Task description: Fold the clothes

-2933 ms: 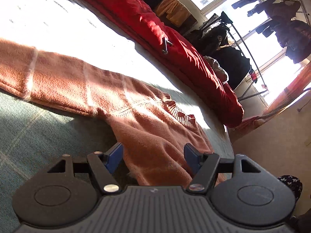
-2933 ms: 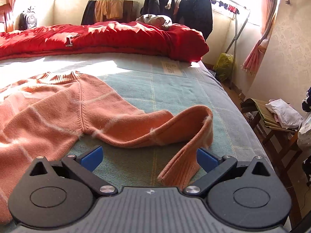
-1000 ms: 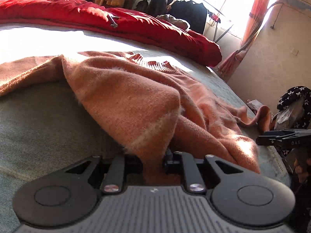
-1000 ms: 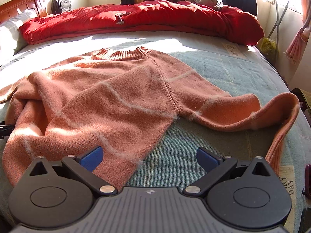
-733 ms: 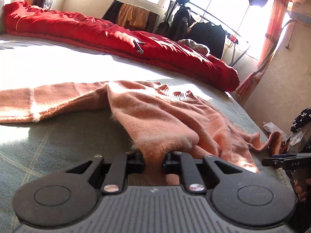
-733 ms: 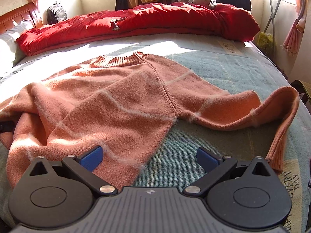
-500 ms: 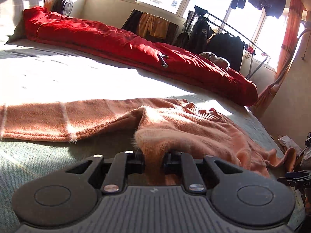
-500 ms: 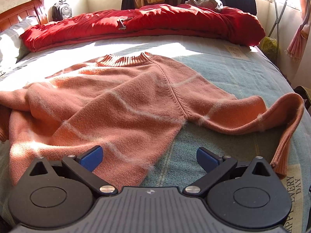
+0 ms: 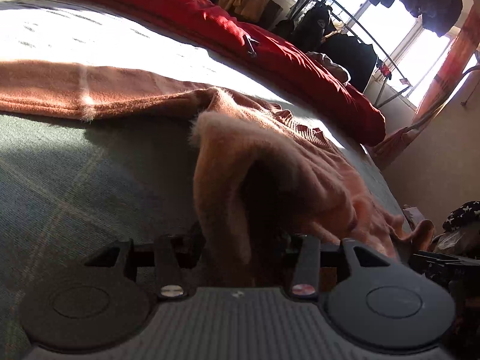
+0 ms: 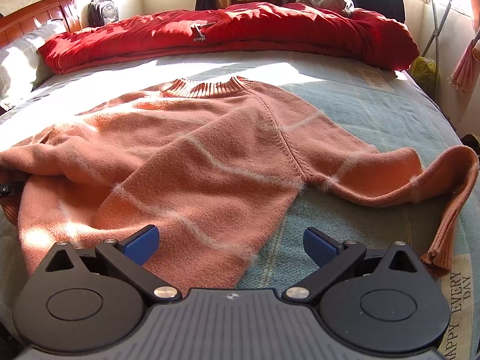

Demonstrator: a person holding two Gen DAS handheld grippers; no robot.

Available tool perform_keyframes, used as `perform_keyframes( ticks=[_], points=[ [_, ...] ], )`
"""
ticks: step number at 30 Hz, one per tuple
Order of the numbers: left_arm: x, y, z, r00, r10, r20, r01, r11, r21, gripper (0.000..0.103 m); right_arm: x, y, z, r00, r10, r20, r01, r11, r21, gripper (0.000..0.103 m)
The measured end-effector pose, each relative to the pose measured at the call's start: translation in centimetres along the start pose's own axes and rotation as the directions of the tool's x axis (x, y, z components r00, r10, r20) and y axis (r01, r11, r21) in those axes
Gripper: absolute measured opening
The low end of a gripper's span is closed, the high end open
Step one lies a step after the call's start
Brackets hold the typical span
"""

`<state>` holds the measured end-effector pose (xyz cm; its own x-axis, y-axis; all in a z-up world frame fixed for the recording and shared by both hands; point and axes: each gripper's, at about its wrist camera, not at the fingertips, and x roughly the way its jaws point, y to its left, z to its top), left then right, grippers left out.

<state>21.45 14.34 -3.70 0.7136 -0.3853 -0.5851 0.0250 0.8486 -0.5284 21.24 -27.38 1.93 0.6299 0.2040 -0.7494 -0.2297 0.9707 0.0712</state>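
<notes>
The left gripper (image 9: 240,237) has just been opening its jaws, a fold of the fuzzy salmon-pink knitted sweater (image 10: 192,162) slack between them on the pale green bedsheet (image 10: 360,111), so spreading seems finished, while the right gripper (image 10: 231,244) hovers wide open, empty.

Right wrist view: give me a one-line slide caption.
Open right tool hovers over the hem of an orange sweater spread on the bed, red duvet behind.

L gripper (image 9: 240,240) is pitched downward; jaws have just been opening, cloth lying loose between them. R gripper (image 10: 231,244) is held pitched down, jaws spread wide, nothing gripped.
</notes>
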Motion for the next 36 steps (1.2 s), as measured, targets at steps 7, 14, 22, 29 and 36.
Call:
perform_keyframes(
  ticks=[7,14,22,29,36],
  points=[
    [1.0,0.2,-0.6,0.998,-0.041,0.052,0.042,0.999,-0.022,0.036,-1.1,0.3,-0.6,0.998,0.062,0.015,-0.061,0.998,-0.021,0.103],
    [1.2,0.2,-1.2,0.995,-0.062,0.077,0.068,0.994,-0.086,0.004,-2.1,0.0,-1.6,0.998,0.051,0.022,-0.050,0.999,-0.021,0.103],
    [-4.3,-1.1,0.3,0.994,-0.005,0.107,0.005,1.000,0.000,0.004,-3.0,0.3,-2.5,0.995,0.095,0.022,-0.093,0.993,-0.074,0.103],
    [-7.9,-0.8,1.7,0.988,0.042,0.151,-0.048,0.998,0.036,0.005,-3.7,-0.4,-4.2,0.982,0.188,-0.016,-0.189,0.978,-0.085,0.103],
    [-5.2,1.1,0.1,0.997,0.057,0.050,-0.057,0.998,-0.006,0.008,-3.9,-2.5,-6.5,0.931,0.360,-0.066,-0.357,0.933,0.054,0.103]
  ],
)
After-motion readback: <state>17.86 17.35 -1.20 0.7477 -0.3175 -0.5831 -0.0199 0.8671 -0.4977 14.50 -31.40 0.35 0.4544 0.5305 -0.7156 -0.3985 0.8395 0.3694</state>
